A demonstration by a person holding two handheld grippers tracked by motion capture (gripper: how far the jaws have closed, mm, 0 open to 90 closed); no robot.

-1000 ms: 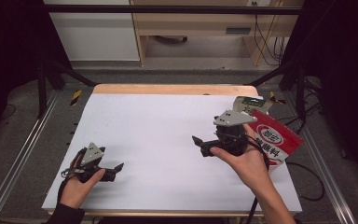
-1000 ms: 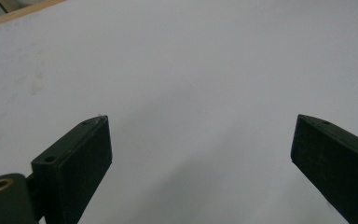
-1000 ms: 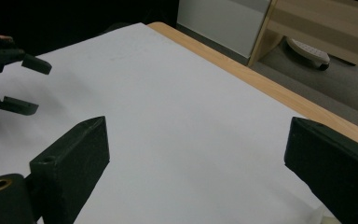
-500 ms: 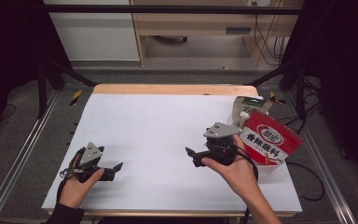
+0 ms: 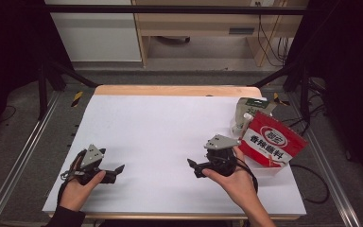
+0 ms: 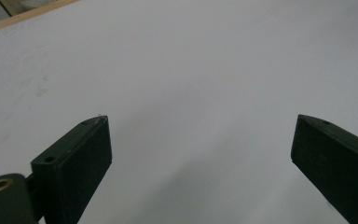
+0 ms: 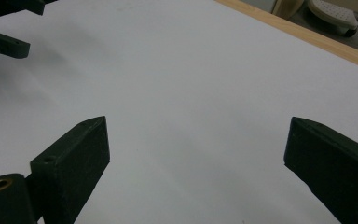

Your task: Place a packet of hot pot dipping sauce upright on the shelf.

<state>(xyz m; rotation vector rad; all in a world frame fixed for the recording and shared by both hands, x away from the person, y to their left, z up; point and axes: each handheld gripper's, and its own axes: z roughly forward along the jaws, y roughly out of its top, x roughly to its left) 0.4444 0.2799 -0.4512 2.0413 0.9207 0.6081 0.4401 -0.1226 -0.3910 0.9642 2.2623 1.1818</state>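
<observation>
The right hand-held gripper (image 5: 194,166) rests low over the white bench (image 5: 170,127), near its front right part, held in the person's right hand (image 5: 236,182). Its jaws stand wide apart and grasp nothing; in the right gripper view (image 7: 196,154) only bare white surface lies between them. The jaws point leftward across the bench, toward the other tool. A grey three-cornered plate sits on top of it.

Just to the right of that hand lies a red pouch (image 5: 272,144) with a white label and printed characters, tilted, its lower edge near the bench's right side. It is close beside the gripper's body but not between the jaws. Behind the red pouch, partly covered by it, lies a pale pouch (image 5: 246,113) with a green top.

The left hand-held gripper (image 5: 118,169) sits near the front left corner of the bench, in the left hand (image 5: 78,187). Its jaws are also spread and empty, with plain white surface between them in the left gripper view (image 6: 200,149). The two tools are well apart.

A wooden strip (image 5: 170,90) edges the far side of the bench.
</observation>
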